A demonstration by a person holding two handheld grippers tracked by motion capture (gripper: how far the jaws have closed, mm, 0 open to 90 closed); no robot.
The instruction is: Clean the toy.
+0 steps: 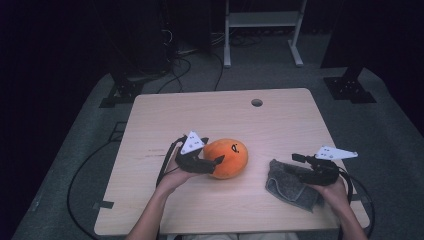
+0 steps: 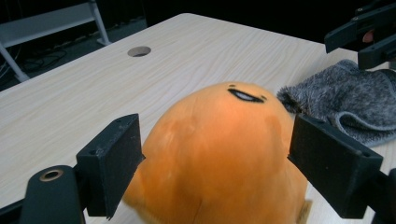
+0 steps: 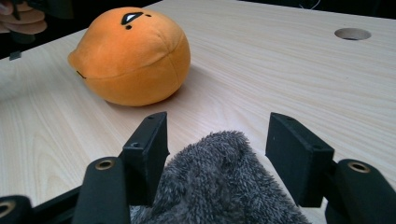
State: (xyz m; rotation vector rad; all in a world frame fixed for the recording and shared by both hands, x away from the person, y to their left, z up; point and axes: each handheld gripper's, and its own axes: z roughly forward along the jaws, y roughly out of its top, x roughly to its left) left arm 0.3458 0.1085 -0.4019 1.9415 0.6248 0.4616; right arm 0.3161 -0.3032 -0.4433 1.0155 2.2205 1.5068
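With its jaws apart around the orange plush toy (image 2: 219, 154), the left gripper (image 1: 212, 164) should probably clamp low and centred; the right gripper (image 3: 217, 158) stands wide over the grey cloth (image 3: 219, 186).

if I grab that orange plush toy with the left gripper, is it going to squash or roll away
The orange plush toy looks soft and stuffed, so it will probably squash between the left gripper pads rather than resist. Its rounded body might rock or roll if nudged on the smooth table. It's likely light for its size.
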